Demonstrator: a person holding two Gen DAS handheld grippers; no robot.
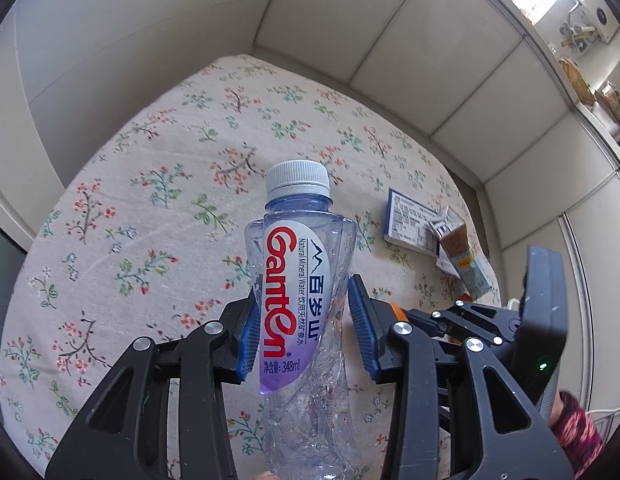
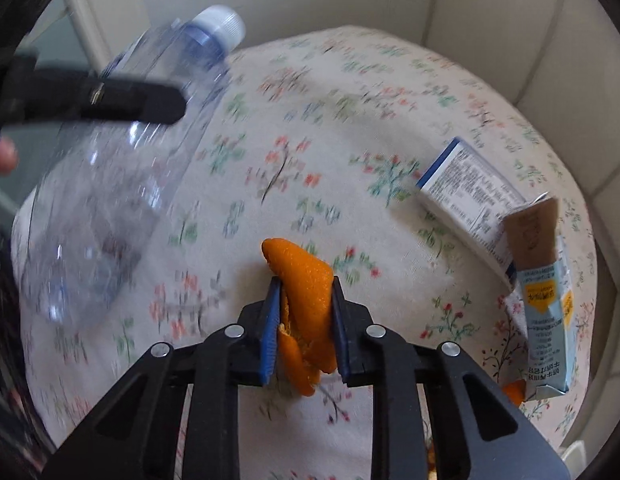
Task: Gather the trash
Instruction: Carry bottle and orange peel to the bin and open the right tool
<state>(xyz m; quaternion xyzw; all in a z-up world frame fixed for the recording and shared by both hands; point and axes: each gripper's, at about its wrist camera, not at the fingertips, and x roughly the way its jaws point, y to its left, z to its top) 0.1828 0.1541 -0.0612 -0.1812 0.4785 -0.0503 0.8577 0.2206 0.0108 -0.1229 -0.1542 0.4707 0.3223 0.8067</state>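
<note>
While the left gripper [image 1: 300,332] clamped an empty water bottle [image 1: 300,280] upright above the floral surface [image 1: 150,200], the right gripper [image 2: 304,320] pinched an orange peel [image 2: 306,304] between its nearly closed pads; two cartons [image 2: 502,224] lay near the surface's right edge.

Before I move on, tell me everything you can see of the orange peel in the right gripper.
The orange peel is a curled, folded strip, bright pitted skin outward, paler ragged inner edges showing near its lower end. It stands roughly upright between the pads of the right gripper, which is shut on it; its tip pokes out above them and its torn end hangs below. It seems lifted off the floral cloth. Motion blur hides finer detail.
</note>
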